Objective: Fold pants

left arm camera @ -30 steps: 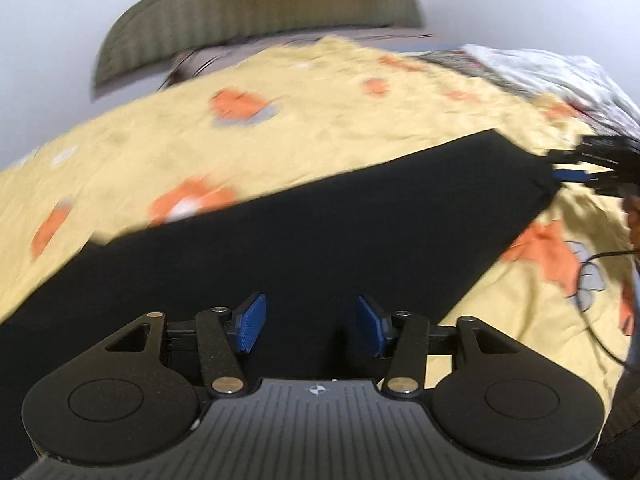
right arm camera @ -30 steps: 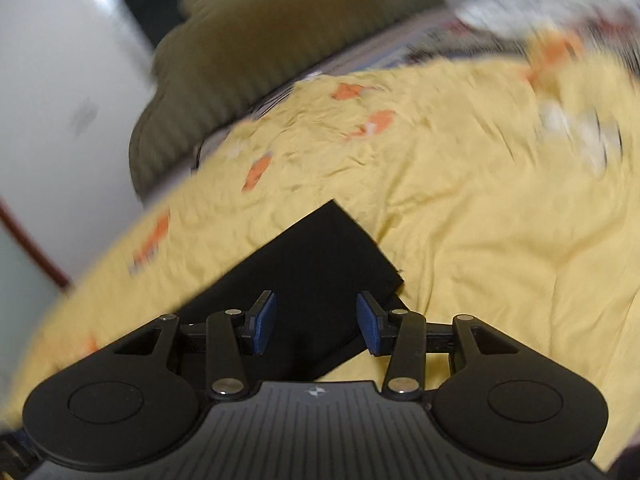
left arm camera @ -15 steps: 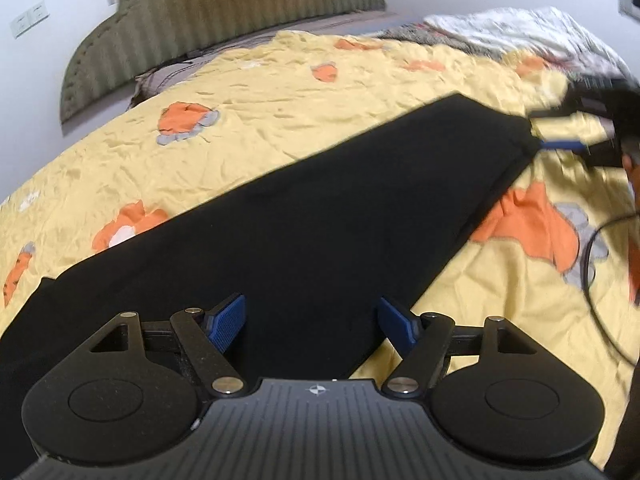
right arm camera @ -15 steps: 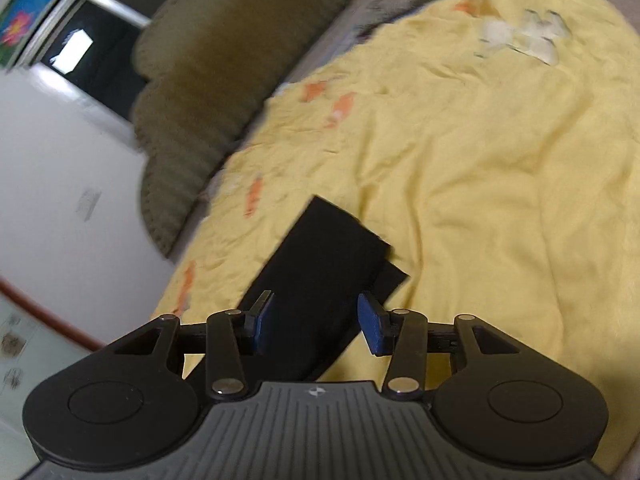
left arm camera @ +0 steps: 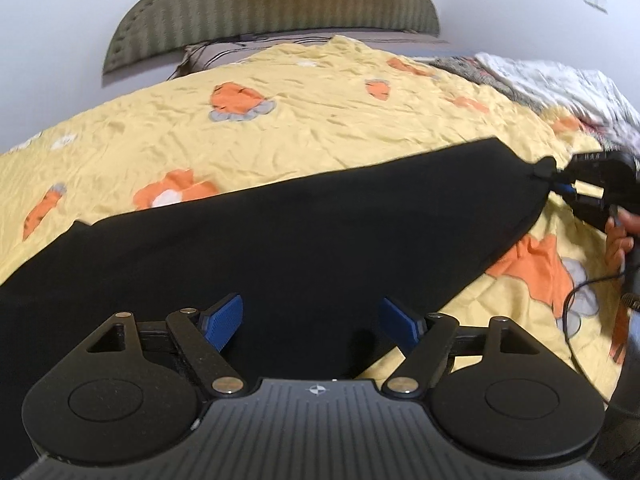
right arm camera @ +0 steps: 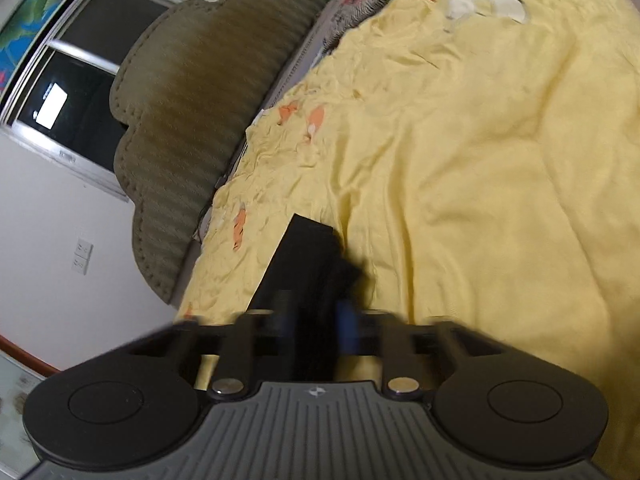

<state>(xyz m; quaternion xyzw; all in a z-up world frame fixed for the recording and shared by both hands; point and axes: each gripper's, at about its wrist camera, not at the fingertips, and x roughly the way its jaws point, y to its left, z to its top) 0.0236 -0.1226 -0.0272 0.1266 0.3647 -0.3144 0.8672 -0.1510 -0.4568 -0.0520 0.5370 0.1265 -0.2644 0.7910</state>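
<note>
A bed took up nearly everything, spread with a wrinkled yellow bedspread (left arm camera: 320,120) printed with orange carrots, and a ribbed olive headboard (left arm camera: 272,8) rose against the white wall at its far end. A dark window (right arm camera: 76,80) stood beside the headboard, seen from the right wrist. Some white and grey patterned bedding (left arm camera: 560,84) was bunched at the bed's far right corner.

The black pants (left arm camera: 280,240) lay in a long flat band across the near part of the bedspread, running from the left edge toward the right edge, where one end narrowed to a gathered tip.

The right gripper (left arm camera: 560,184) sat at that tip near the right edge, its jaws having just come together, pinching the bunched black cloth; from its own camera the fabric ran between the blurred blue pads. A hand (left arm camera: 620,236) held it, with a thin black cable (left arm camera: 576,304) looping over the bedspread below.

The left gripper (left arm camera: 312,322) hovered over the near edge of the pants, its blue pads having just spread wide, nothing clamped between them.
</note>
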